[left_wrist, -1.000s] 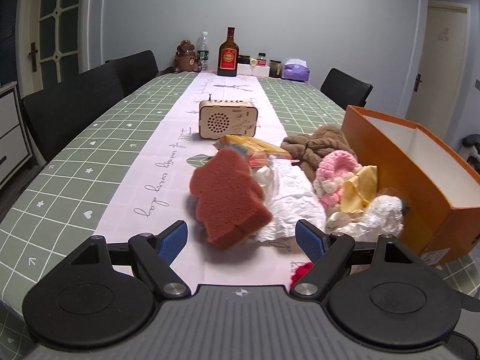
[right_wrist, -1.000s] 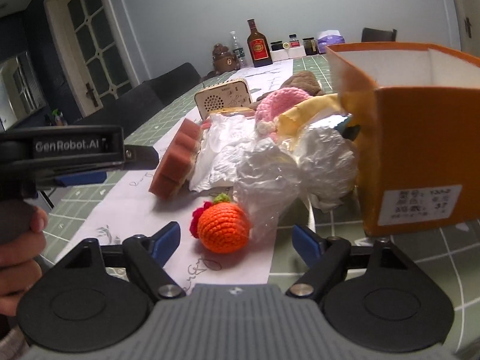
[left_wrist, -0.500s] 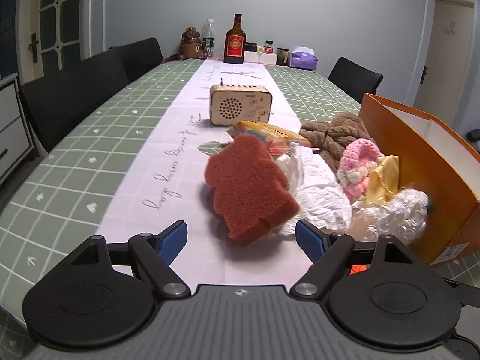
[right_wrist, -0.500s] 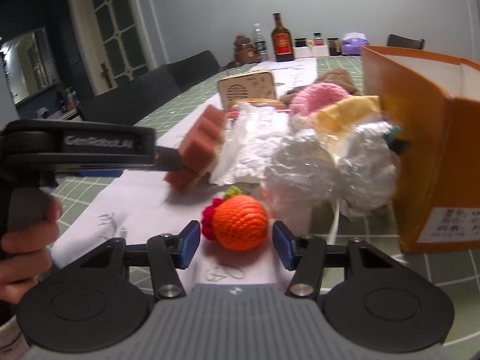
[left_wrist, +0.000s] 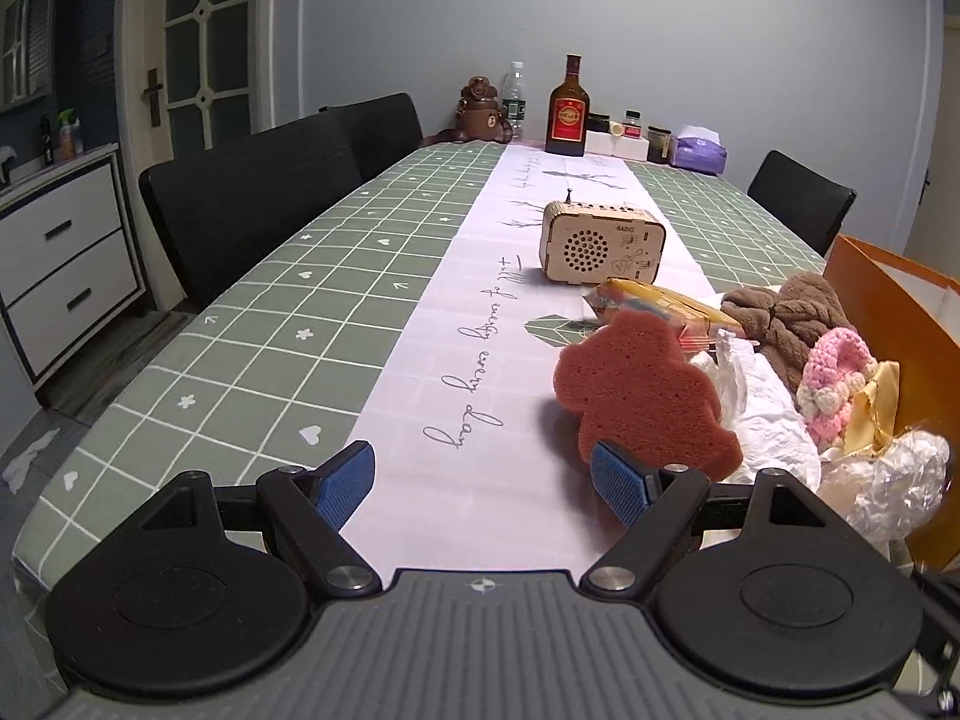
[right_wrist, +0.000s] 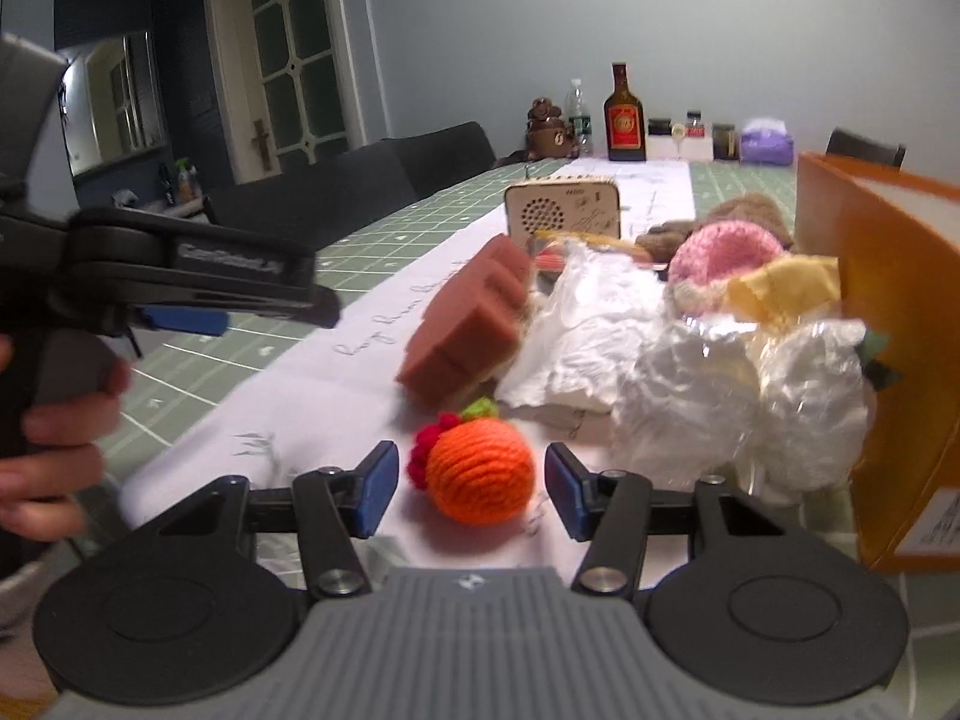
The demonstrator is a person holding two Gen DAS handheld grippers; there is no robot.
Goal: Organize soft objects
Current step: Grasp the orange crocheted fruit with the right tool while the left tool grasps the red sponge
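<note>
Right gripper (right_wrist: 471, 489), jaws narrowed astride but clear of the crocheted orange (right_wrist: 480, 477); next, close, then lift to the box (right_wrist: 888, 324).

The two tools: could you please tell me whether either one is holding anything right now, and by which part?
Nothing is held. The right tool stands open around the orange ball, pads apart from it; the left tool is open over bare cloth.

A plain grey-blue wall (left_wrist: 600, 12) backs the long surface (left_wrist: 240, 324), with black chairs (left_wrist: 252, 198), a white glazed door (left_wrist: 204, 42) and a white drawer cabinet (left_wrist: 60, 252) alongside.
</note>
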